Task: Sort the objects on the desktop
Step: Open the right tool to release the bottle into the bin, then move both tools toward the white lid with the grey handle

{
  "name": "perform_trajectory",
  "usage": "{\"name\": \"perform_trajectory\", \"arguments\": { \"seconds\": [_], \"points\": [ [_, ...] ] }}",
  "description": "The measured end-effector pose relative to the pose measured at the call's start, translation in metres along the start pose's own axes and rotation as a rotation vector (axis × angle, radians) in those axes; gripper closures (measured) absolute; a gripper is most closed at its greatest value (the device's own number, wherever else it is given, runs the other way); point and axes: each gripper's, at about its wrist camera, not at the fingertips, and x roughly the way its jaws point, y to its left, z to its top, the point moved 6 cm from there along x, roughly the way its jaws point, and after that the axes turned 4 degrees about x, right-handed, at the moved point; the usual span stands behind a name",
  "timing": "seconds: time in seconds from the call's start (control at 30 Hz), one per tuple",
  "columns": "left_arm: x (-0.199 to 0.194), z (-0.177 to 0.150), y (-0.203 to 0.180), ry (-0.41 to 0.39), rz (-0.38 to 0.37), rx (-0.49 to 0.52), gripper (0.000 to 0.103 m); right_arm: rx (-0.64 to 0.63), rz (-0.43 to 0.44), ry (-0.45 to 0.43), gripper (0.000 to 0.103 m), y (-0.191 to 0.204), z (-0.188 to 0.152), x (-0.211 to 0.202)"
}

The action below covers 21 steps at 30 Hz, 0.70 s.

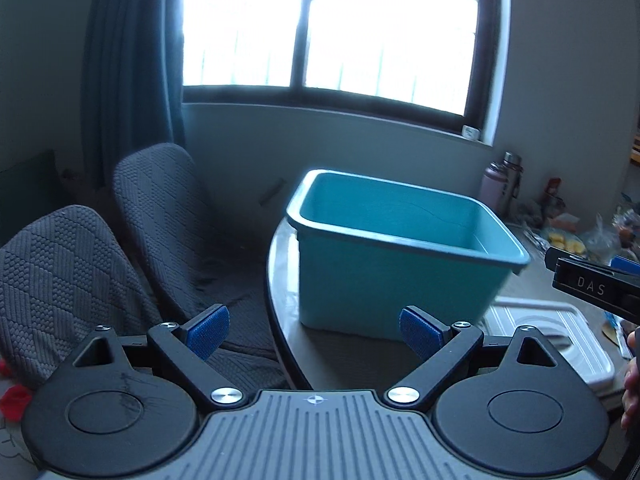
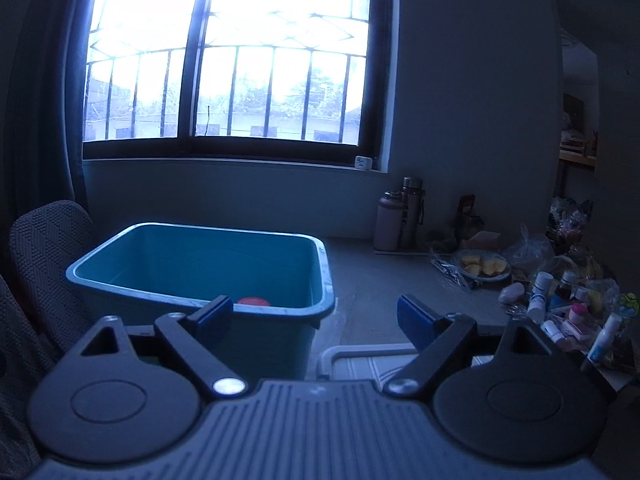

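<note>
A teal plastic bin (image 1: 400, 264) (image 2: 280, 320) stands on the grey table. My left gripper (image 1: 316, 330) is open and empty, just short of the bin's near wall. My right gripper (image 2: 316, 318) is also open and empty, over the bin's near right corner. A red round object (image 2: 253, 301) lies inside the bin, partly hidden by the rim. Small bottles and tubes (image 2: 560, 312) crowd the table at the right. In the left wrist view the right gripper's body (image 1: 592, 286) shows at the right edge, its fingers out of frame.
A white lid or tray (image 1: 560, 332) (image 2: 360, 362) lies on the table right of the bin. Two flasks (image 2: 400, 216) stand by the wall, with a plate of food (image 2: 482, 266) and plastic bags beside them. Two fabric-covered chairs (image 1: 152, 216) sit left of the table.
</note>
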Motion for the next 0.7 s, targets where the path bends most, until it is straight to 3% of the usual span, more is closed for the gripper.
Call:
{"name": "perform_trajectory", "arguments": {
  "seconds": [0.27, 0.7],
  "points": [
    [0.001, -0.015, -0.024, 0.028, -0.066, 0.048, 0.009, 0.035, -0.06, 0.043, 0.014, -0.031, -0.015, -0.015],
    [0.024, -0.034, -0.083, 0.086, -0.049, 0.065, 0.009, 0.039, -0.042, 0.123, 0.014, -0.089, -0.04, -0.014]
  ]
}}
